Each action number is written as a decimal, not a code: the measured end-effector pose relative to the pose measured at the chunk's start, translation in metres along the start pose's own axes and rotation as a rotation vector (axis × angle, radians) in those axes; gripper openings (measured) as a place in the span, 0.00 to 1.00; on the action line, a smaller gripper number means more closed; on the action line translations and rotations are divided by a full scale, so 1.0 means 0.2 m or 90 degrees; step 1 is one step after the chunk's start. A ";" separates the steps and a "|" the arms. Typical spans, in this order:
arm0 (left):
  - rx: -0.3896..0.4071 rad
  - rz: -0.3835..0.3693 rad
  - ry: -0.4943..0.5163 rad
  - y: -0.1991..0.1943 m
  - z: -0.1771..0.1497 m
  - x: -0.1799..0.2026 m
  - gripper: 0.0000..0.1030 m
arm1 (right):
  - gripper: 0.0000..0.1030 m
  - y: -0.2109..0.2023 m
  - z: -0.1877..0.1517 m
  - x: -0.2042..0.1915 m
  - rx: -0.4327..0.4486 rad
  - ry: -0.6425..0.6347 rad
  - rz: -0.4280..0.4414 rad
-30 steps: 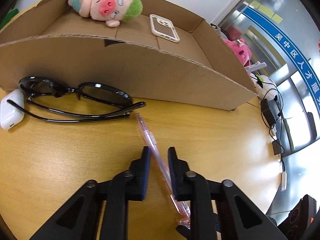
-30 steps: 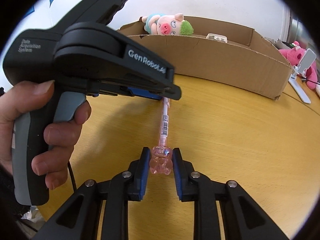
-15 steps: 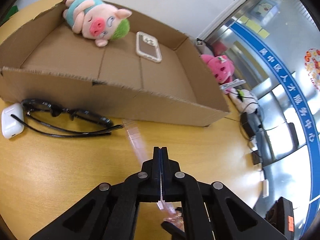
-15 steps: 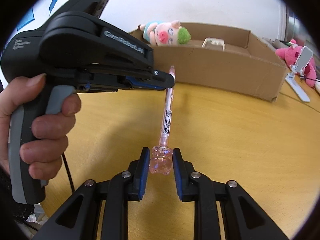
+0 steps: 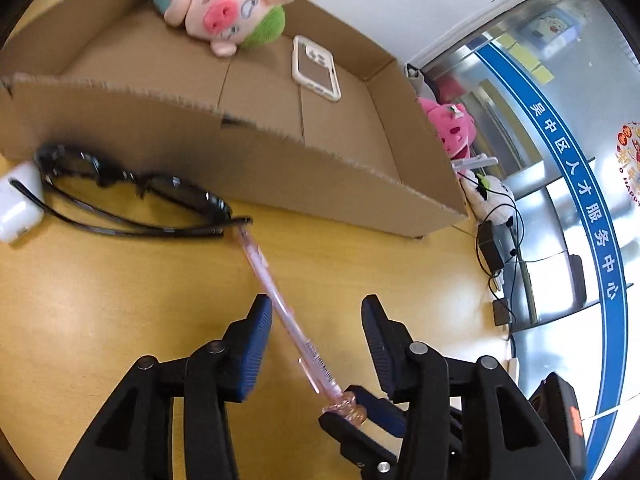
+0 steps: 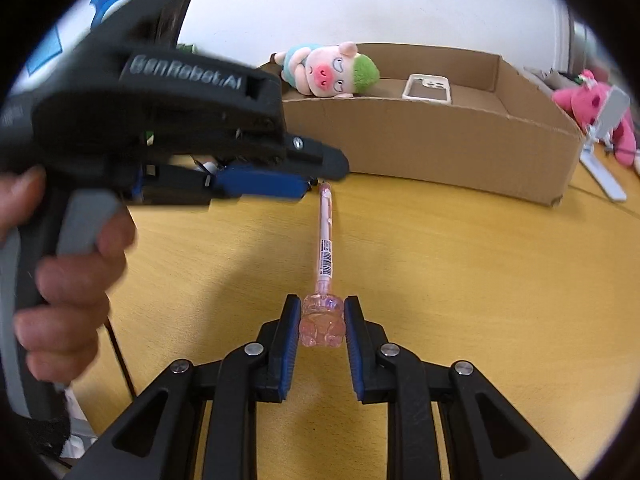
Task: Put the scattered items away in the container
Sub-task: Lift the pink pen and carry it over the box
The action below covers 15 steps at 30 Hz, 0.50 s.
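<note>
A pink pen (image 6: 325, 248) with a clear bear-shaped cap (image 6: 321, 322) points toward the cardboard box (image 6: 440, 148). My right gripper (image 6: 320, 320) is shut on the cap. My left gripper (image 5: 316, 320) is open, its fingers either side of the pen (image 5: 280, 304) shaft without gripping it. The left gripper (image 6: 296, 178) shows in the right wrist view, above the pen's tip. The box (image 5: 280, 160) holds a plush pig (image 5: 220, 8) and a phone case (image 5: 316, 68). Black sunglasses (image 5: 132, 196) and a white earbud case (image 5: 18, 204) lie on the table in front of the box.
The wooden table (image 5: 100, 300) runs to the right edge, where cables and chargers (image 5: 496, 248) lie. A pink plush (image 5: 452, 128) and a phone stand (image 6: 604, 152) sit beyond the box's right end. A hand (image 6: 68, 300) holds the left gripper.
My left gripper was shut on the pen half a second ago; it has opened and released it. The right gripper keeps its hold on the cap. The pen has dropped lower toward the table.
</note>
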State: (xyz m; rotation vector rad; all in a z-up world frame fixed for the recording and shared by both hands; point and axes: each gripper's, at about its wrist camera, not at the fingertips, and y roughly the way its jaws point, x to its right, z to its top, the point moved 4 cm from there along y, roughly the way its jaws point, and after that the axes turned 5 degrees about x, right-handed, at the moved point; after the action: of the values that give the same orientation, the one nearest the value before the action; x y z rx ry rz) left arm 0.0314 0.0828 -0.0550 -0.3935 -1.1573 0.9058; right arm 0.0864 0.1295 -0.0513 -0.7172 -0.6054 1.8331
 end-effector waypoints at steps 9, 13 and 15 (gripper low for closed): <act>-0.025 -0.028 -0.046 0.08 -0.01 -0.06 0.14 | 0.21 0.00 0.02 0.00 0.008 0.005 0.008; -0.003 -0.038 -0.041 0.04 0.00 -0.04 0.12 | 0.21 -0.01 0.01 0.00 0.005 0.008 0.013; 0.010 -0.045 -0.033 0.00 0.01 -0.03 0.11 | 0.21 -0.02 0.01 -0.02 0.008 -0.001 0.011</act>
State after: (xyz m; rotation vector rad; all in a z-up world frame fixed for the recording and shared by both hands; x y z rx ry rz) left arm 0.0285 0.0778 -0.0577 -0.3163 -1.2028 0.8673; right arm 0.0893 0.1263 -0.0467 -0.7143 -0.5897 1.8523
